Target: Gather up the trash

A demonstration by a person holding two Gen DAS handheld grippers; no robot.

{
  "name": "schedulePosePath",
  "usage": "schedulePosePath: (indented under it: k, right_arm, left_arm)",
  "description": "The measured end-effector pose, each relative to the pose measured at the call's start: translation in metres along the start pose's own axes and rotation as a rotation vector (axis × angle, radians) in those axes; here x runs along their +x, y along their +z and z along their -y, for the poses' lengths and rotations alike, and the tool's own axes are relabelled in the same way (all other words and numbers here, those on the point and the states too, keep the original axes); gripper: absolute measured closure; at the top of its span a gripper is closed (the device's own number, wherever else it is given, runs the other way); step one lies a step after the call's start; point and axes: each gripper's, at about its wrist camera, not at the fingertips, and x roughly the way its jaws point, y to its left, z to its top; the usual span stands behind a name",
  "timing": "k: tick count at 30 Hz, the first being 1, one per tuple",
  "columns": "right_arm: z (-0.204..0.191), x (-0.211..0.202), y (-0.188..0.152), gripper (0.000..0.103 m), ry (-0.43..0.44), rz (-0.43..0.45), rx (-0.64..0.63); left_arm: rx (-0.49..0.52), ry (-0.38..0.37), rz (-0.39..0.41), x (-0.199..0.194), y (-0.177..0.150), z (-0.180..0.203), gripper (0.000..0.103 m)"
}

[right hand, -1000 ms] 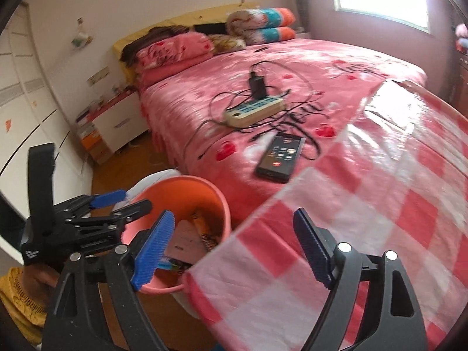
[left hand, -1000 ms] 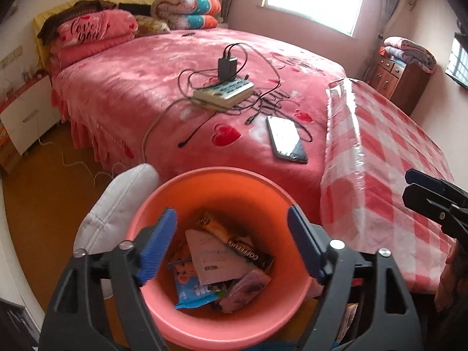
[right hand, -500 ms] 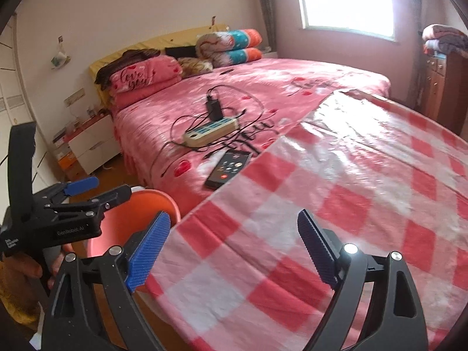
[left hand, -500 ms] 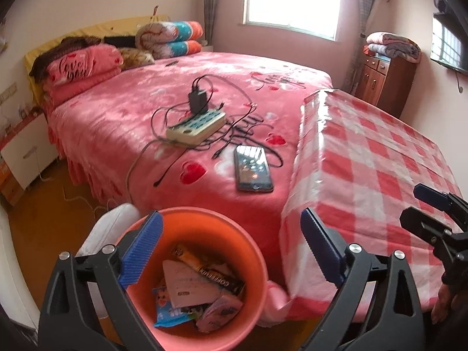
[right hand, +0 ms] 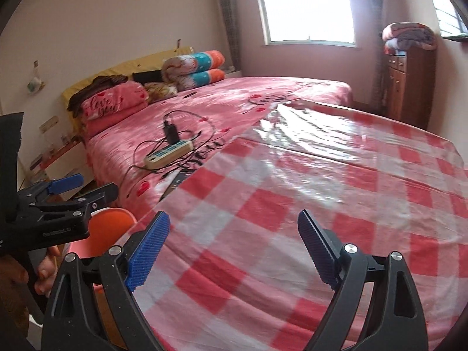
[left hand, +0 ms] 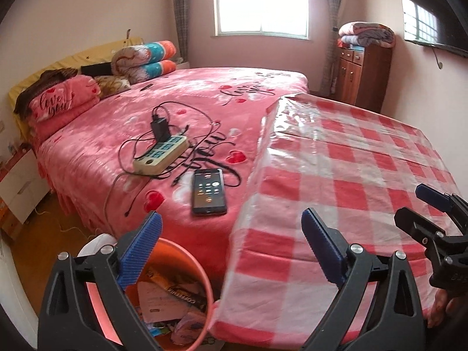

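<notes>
Orange bin (left hand: 187,251) holds wrappers (left hand: 175,295) and paper (table just beside)

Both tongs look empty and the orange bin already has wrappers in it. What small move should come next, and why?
Probably sweep both views across the checked table for leftover trash. The left tongs and right tongs are open and empty, no litter shows there, and the orange bin holds wrappers.

Glossy plastic tablecloth (right hand: 336,193), fleecy cloth bedspread (left hand: 122,134), smooth plastic bin (left hand: 201,275).
</notes>
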Motion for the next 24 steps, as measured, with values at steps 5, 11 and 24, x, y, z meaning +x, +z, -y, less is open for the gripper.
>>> schedulePosePath:
  k: [5, 11, 24]
  right_arm:
    - [0.022, -0.013, -0.002, 0.015, -0.048, 0.031, 0.026]
    - [0.045, -0.025, -0.005, 0.015, -0.104, 0.066, 0.049]
    - [0.090, -0.045, -0.009, 0.015, -0.214, 0.121, 0.102]
  left_arm:
    - [0.023, -0.020, 0.002, -0.001, 0.004, 0.023, 0.006]
    - [0.052, -0.043, -0.005, 0.002, 0.008, 0.048, 0.006]
    - [0.128, -0.084, 0.000, 0.006, 0.016, 0.106, 0.006]
